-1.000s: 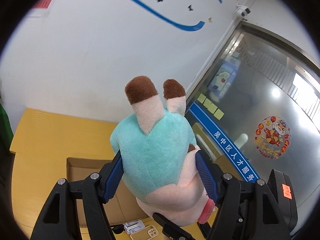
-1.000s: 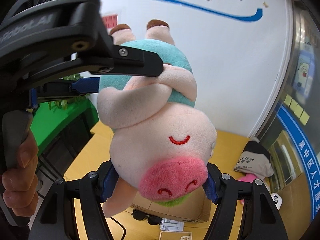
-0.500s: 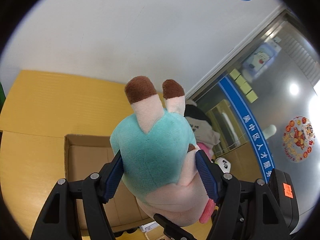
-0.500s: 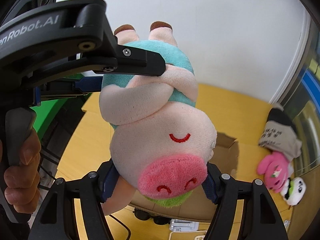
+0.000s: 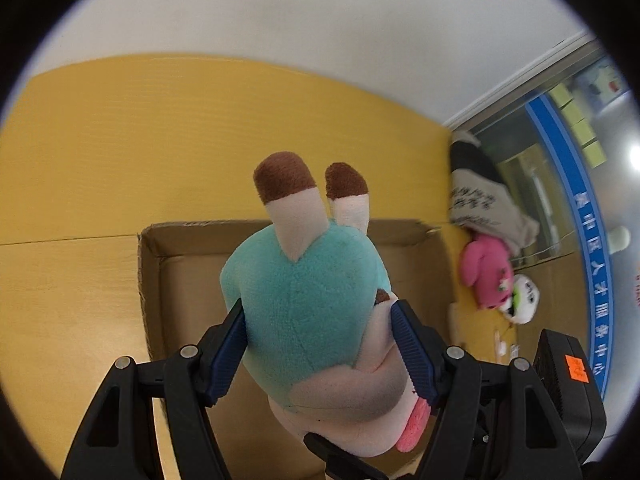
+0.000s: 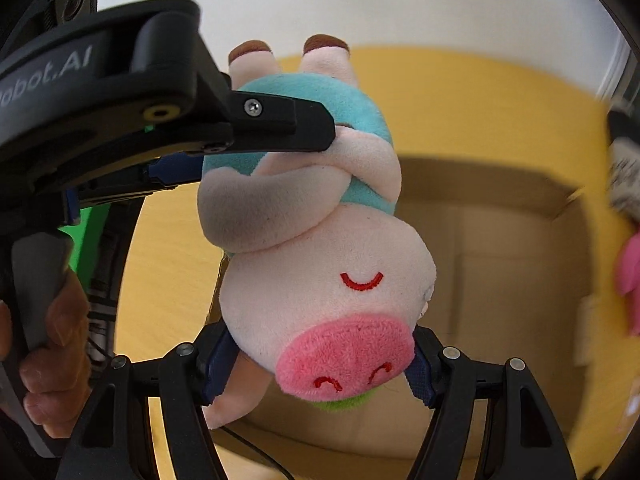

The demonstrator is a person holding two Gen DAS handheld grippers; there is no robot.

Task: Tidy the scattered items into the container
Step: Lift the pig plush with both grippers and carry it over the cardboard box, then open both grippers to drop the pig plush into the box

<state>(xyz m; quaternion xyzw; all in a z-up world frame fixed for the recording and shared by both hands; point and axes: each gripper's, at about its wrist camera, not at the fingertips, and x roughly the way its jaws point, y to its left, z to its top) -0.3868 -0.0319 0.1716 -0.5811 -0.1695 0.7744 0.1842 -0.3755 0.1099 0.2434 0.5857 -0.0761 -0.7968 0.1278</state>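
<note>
Plush pig (image 5: 308,304) held upside down by both tongs, mid-frame in both views, above the open cardboard box (image 5: 152,264). Left tongs (image 5: 320,354) clenched on its teal body, blue pads (image 5: 412,354) pressed into both sides; the 2 brown-tipped feet point up at frame center. Right tongs (image 6: 316,364) clenched on the pig's head (image 6: 332,280), pink snout at lower center between the fingers. In the right wrist view the left tongs enter from upper left, with a hand (image 6: 52,344) on the handle at lower left. Box sits on the yellow surface (image 5: 120,140), its inside showing behind the pig. At right of the left wrist view, lying apart from the box: grey-black plush (image 5: 484,204), pink plush (image 5: 486,276), small panda plush (image 5: 524,304).
</note>
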